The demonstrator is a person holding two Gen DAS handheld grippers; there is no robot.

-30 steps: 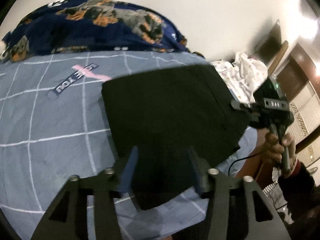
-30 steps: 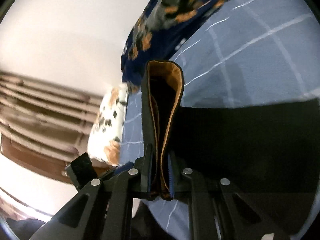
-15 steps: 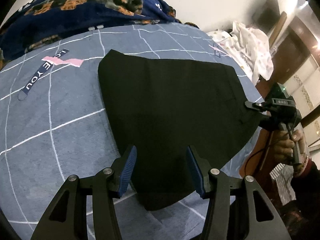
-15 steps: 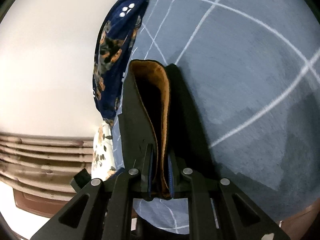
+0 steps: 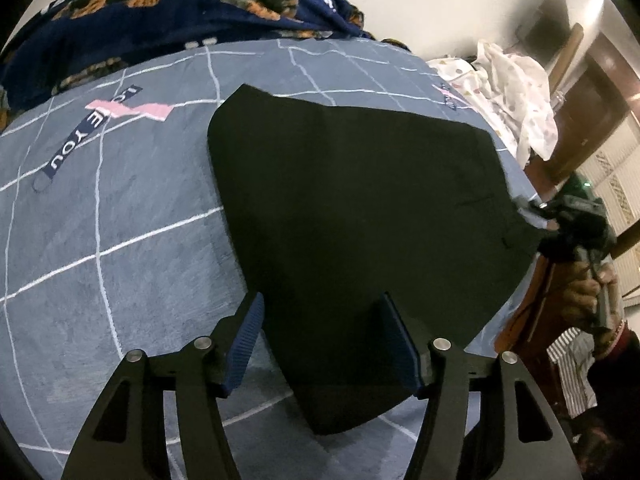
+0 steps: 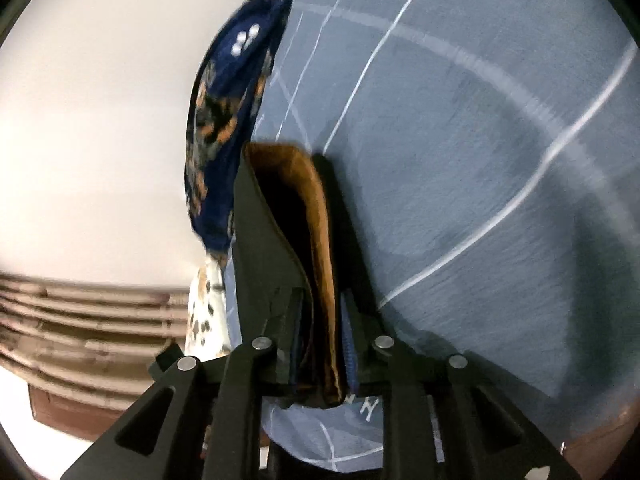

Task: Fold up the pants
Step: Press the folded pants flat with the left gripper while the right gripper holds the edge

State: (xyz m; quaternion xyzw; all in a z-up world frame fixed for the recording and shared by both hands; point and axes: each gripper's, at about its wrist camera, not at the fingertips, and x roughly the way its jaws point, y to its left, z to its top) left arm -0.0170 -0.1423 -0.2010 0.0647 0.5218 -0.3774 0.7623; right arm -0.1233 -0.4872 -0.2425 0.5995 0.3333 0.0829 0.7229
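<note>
Black pants point(image 5: 352, 216) lie folded and flat on the blue checked bed sheet point(image 5: 120, 248). My left gripper point(image 5: 320, 324) is open just above their near end, one finger on each side, holding nothing. My right gripper point(image 5: 536, 216) shows at the right edge of the pants, pinching them. In the right wrist view my right gripper point(image 6: 320, 312) is shut on the pants' waistband point(image 6: 316, 240), whose brown lining shows between black layers.
A dark blue patterned blanket point(image 5: 160, 12) lies bunched along the far side of the bed. White spotted clothing point(image 5: 516, 92) is piled at the right. The bed edge and wooden furniture point(image 5: 576, 120) are at the right, near the person's hand point(image 5: 592, 292).
The pants have been lowered and now lie flat on the sheet. My left gripper has opened and let go of them. My right gripper stays shut on the waistband and has tilted toward the bed.
</note>
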